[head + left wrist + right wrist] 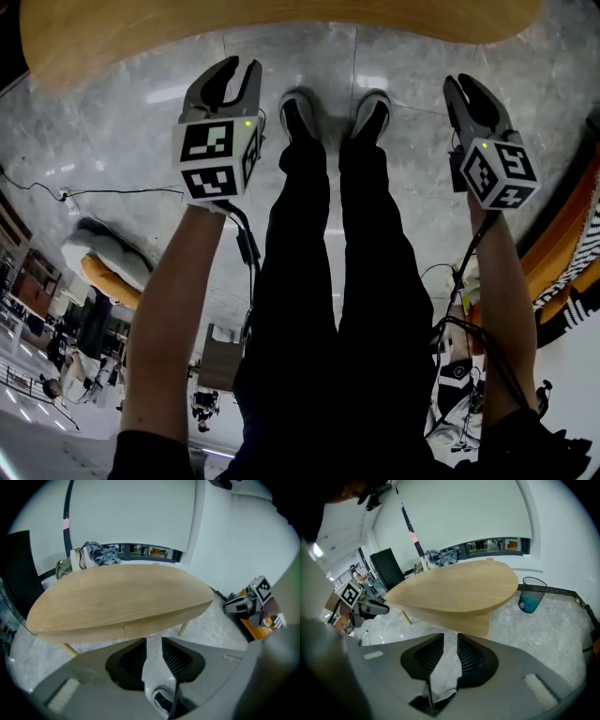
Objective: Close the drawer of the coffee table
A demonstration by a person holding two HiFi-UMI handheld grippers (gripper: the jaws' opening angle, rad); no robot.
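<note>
Scene: we stand on a grey marble floor (131, 141), looking steeply down at our own dark trousers and black shoes (298, 114), one pair of tongs in each hand.
Coffee table (281, 28): pale wood with an oval top, just past our toes in the head view. That view shows only its near rim.
Left tongs (239, 67): they hover above the floor, short of the table rim and touching nothing.
Left tongs, own view (153, 641): the jaws stand spread with a clear gap. Only floor shows through it.
Right tongs (466, 89): they are held level with the left ones, on the other side of our feet.
Right tongs, own view (450, 641): the jaws are a narrow gap apart and pinch nothing.
Drawer (79, 634): only the left gripper view shows a fine upright seam in the band under the surface. The wood lies flush on both sides of it, and nothing juts out.
Under the top: the right gripper view alone shows a wooden box (461, 620) tucked beneath the surface.
Each view of the other: the left gripper view catches the right tongs and their marker cube at its right edge (248, 603). The right gripper view catches the left tongs at its left edge (361, 605).
Bin (530, 595): dark mesh with something blue inside, on the floor right of the table. We see it in the right gripper view only.
Clothes (101, 552): a crumpled heap behind the table.
</note>
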